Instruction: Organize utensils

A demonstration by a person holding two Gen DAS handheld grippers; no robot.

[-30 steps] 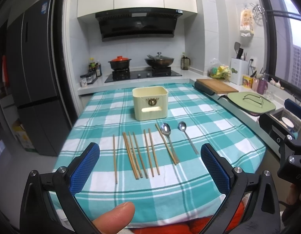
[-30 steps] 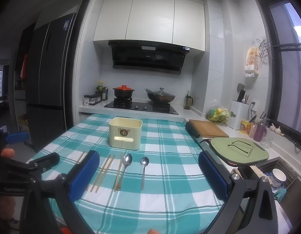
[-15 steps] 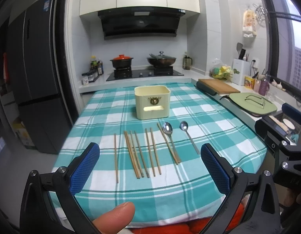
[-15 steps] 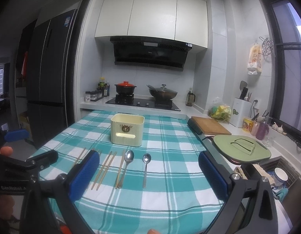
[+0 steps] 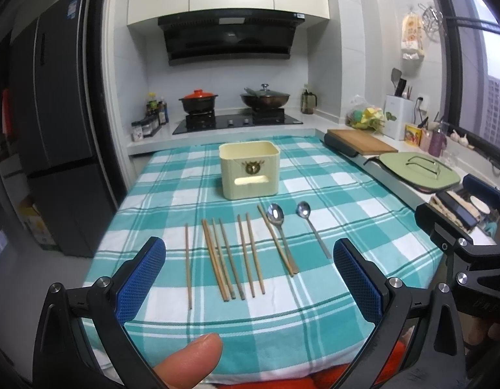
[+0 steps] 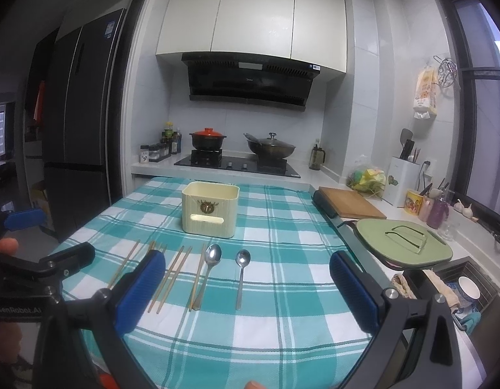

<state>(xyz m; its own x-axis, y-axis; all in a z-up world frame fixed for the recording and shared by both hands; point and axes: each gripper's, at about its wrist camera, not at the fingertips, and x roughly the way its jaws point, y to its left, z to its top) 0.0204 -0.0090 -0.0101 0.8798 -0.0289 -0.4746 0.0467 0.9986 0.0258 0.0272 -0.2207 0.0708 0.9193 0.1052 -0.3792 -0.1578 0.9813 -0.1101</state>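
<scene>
A cream utensil holder stands upright in the middle of the teal checked tablecloth. In front of it lie several wooden chopsticks in a row, then two metal spoons to their right. My left gripper is open near the table's front edge, with nothing between its blue pads. My right gripper is open too, hovering over the front of the table with the spoons ahead of it. The right gripper's body also shows at the right of the left wrist view.
A stove with a red-lidded pot and a wok stands behind the table. To the right are a wooden cutting board, a green lid and a sink with dishes. A dark fridge is on the left.
Both grippers have tilted up slightly, so the table sits lower in the views. Nothing on the table has moved and both grippers stay open.
</scene>
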